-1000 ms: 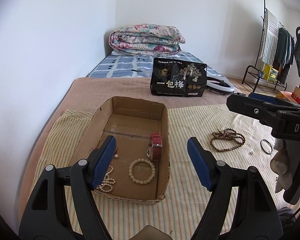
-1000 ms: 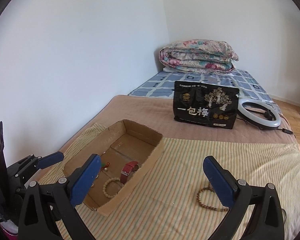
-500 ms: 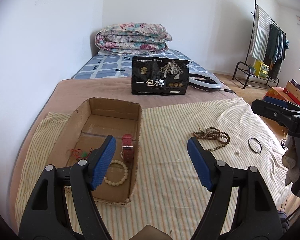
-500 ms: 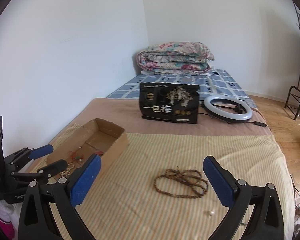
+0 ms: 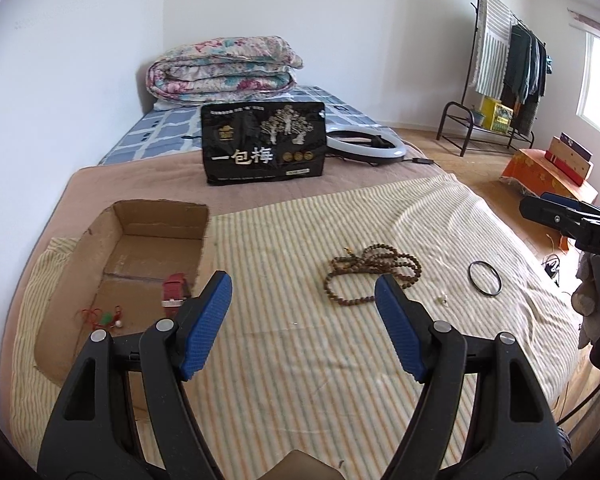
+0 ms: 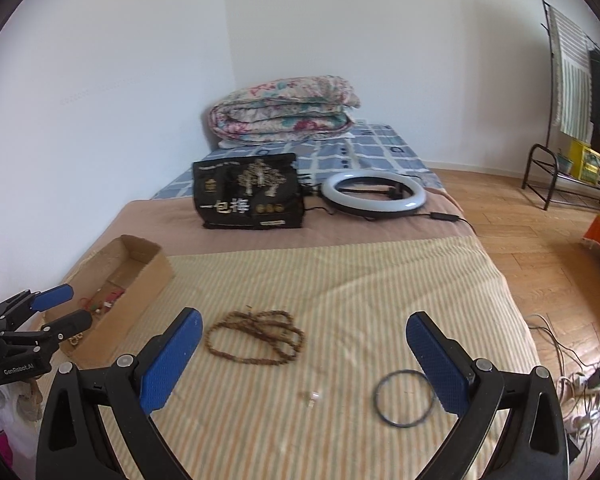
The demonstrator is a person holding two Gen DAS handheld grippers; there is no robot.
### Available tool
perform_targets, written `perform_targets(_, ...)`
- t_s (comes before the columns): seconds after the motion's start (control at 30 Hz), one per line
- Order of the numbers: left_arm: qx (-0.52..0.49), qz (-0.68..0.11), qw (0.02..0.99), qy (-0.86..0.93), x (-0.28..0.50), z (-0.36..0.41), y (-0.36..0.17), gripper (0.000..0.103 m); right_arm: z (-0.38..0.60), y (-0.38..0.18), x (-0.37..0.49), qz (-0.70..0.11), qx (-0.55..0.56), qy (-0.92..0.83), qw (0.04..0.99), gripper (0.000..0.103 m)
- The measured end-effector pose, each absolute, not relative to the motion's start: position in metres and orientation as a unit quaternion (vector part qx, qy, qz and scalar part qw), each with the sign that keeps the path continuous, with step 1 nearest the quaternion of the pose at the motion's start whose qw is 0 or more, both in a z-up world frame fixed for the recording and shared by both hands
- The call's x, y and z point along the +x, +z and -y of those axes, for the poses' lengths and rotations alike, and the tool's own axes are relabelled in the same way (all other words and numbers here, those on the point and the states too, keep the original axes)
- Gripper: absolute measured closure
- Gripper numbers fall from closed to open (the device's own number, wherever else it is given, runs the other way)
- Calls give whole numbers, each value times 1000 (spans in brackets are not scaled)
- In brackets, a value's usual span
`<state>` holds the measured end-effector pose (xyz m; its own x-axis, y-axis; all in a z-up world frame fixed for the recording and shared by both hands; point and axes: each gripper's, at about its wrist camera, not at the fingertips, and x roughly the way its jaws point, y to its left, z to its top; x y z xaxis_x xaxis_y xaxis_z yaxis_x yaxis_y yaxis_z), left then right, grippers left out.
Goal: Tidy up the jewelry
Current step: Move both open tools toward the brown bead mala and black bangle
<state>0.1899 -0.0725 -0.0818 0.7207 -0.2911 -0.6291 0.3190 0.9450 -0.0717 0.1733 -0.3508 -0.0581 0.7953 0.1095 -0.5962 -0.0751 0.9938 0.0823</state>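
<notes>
You're working on a bed against a white wall, with a striped cloth [image 6: 340,280] spread over the brown blanket and a folded floral quilt [image 6: 284,110] up at the far end. The cardboard box [image 5: 148,220] sits at the left edge of the cloth with a red watch [image 5: 174,288] and a little red cord charm [image 5: 100,316] already inside, so looks like you're partway done. What's left outside: the brown bead strand [image 6: 256,336] heaped in loose loops mid-cloth, a thin black ring [image 6: 404,398] just beside your right gripper's right finger, and a tiny pale bead or stud [image 6: 314,395] between them. Your left gripper [image 5: 303,320] is spread wide with nothing in it, and same for the right gripper [image 6: 303,354]: both empty. Handling-wise, I'd guess the bead strand is light but totally floppy and will dangle and snag, so pinch where a few loops bunch together, not a single strand. The black ring looks stiff and lies flat, so I'd reckon it's slippery; come at its rim and press into the soft cloth. The tiny piece is the fiddly one, easy to flick away.
</notes>
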Motion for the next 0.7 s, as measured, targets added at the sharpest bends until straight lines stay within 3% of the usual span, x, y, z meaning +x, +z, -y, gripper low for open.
perform_targets(0.7, 32, -382, 906, -182, 220, 127, -130, 27, 457, -117, 172, -364, 71, -41, 928, 0)
